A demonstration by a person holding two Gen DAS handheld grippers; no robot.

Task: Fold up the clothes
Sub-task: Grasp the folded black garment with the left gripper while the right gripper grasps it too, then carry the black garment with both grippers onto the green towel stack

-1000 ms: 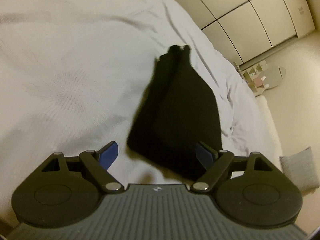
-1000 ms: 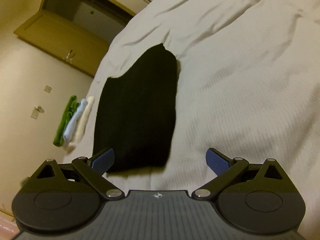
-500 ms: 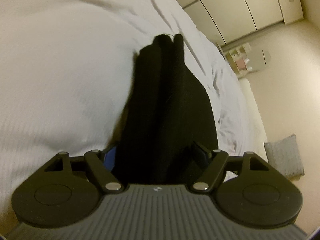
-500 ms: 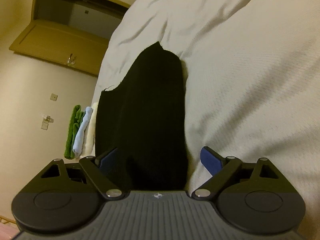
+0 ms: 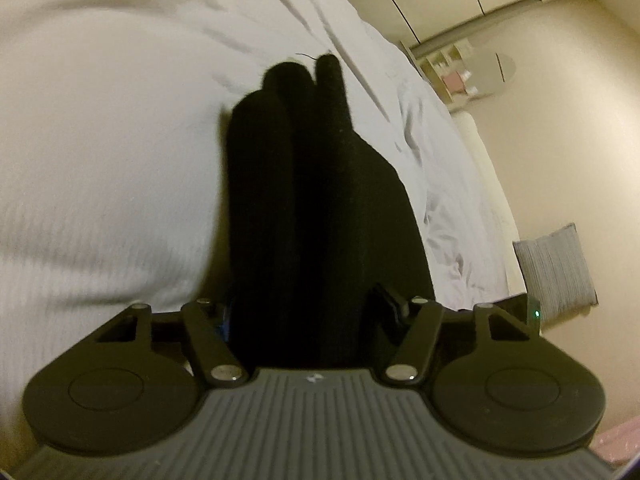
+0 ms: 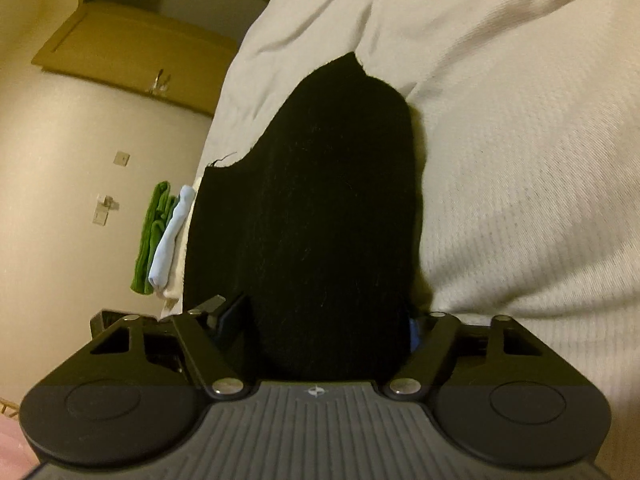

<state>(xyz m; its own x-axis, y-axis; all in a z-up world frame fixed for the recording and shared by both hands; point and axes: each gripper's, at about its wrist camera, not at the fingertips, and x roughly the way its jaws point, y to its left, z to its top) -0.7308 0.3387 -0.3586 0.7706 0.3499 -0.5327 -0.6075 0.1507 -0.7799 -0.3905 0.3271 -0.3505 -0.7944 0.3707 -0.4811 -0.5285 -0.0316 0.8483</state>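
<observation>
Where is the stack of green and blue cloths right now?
In the right wrist view, the folded cloths sit at the left, by the bed's edge, just left of the black garment.

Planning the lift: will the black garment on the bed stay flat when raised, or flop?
Probably flop: the black garment is soft knit, lying in rounded folds. It looks light, barely denting the white bedding. Its fuzzy surface likely grips rather than slips.

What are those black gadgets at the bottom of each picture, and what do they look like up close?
They are two matching handheld grippers. The left gripper and the right gripper each have a grey ribbed body with a small white emblem, two round black discs at the sides, angled black link arms with silver pivot pins, and blue finger pads. No hands, sleeves or cables show.
</observation>
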